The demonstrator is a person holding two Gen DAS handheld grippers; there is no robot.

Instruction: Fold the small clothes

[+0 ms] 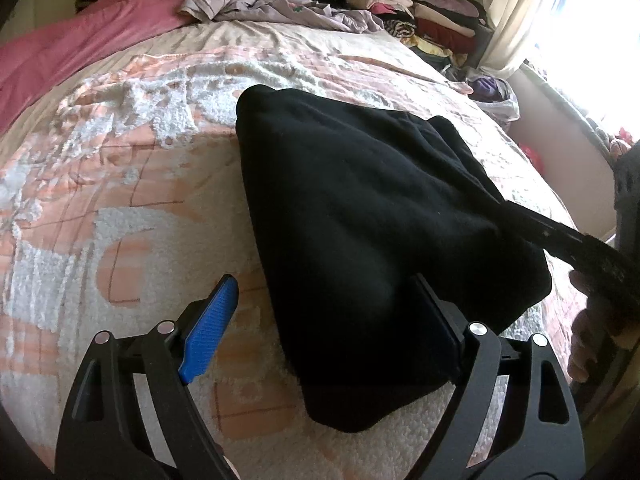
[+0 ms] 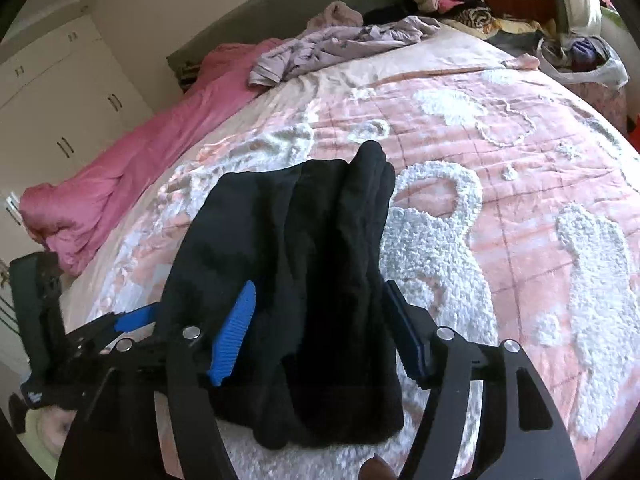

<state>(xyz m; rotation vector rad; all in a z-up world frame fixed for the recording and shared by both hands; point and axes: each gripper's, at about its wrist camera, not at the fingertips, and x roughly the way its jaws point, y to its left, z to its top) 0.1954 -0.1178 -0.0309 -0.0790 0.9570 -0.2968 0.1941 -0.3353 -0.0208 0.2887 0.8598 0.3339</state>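
Note:
A black garment [image 1: 360, 216] lies folded in a thick bundle on the pink and white bedspread [image 1: 120, 184]. My left gripper [image 1: 324, 320] is open, its blue pads on either side of the bundle's near left edge. In the right wrist view the same black garment [image 2: 304, 280] lies between the wide-open fingers of my right gripper [image 2: 316, 336]. The right gripper's dark body [image 1: 592, 256] shows at the garment's right side in the left wrist view. The left gripper's blue pad [image 2: 134, 318] shows at the left in the right wrist view.
A crumpled lilac garment [image 1: 276, 4] lies at the far end of the bed. A pink duvet [image 1: 80, 40] lies along the far left. A stack of folded clothes [image 1: 416, 12] stands at the far right, next to a curtain [image 1: 512, 12] and a bright window.

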